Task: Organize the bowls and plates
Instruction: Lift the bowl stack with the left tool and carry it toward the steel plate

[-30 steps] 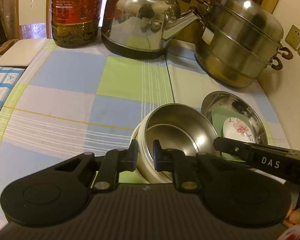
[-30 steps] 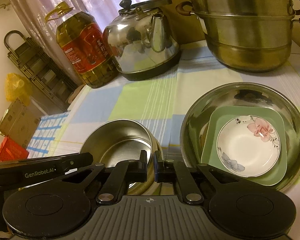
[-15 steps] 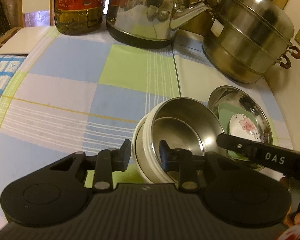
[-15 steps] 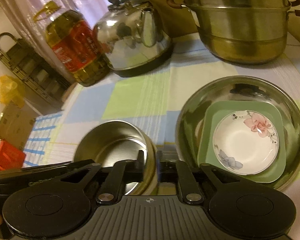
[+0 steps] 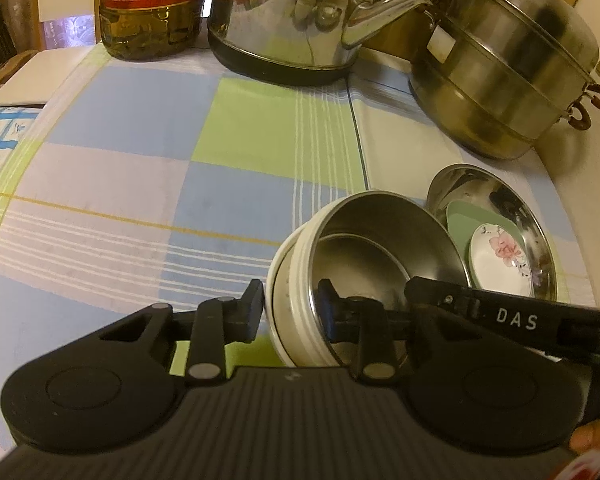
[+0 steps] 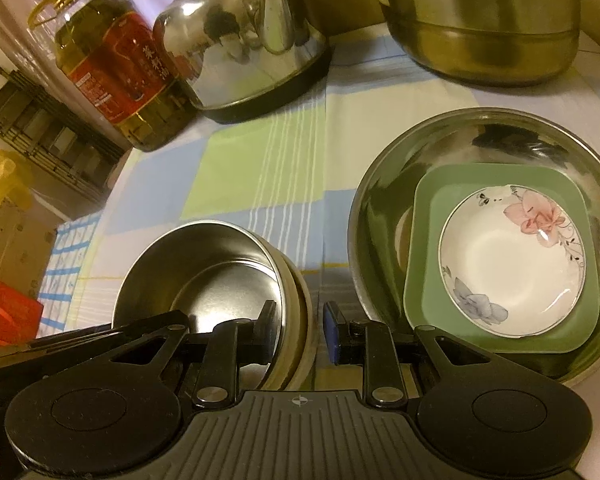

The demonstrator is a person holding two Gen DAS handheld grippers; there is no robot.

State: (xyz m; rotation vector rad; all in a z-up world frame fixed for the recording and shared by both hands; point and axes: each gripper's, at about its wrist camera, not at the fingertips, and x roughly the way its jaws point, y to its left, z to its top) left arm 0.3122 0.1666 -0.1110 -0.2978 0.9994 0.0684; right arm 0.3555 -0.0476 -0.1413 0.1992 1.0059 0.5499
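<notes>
I hold a gripper in each hand over the checked cloth (image 5: pixel 140 184). My left gripper (image 5: pixel 290 312) straddles the near-left wall of the steel bowl (image 5: pixel 384 240): one finger outside the cream shell, the other inside. My right gripper (image 6: pixel 300 328) straddles the bowl's (image 6: pixel 204 264) opposite wall the same way. Both have just been opening with the wall between the fingers. A gap shows beside the outer finger of each, so the pads do not clamp the wall. The bowl sits on the cloth, tilted a little towards the left gripper.

Just beside it lies the basin (image 6: pixel 384 184), holding a green plate (image 6: pixel 424 280) with a flowered dish (image 6: pixel 512 256) in it. Behind stand a kettle (image 6: pixel 240 52), an oil bottle (image 6: pixel 116 68) and a steamer (image 6: pixel 480 28).
</notes>
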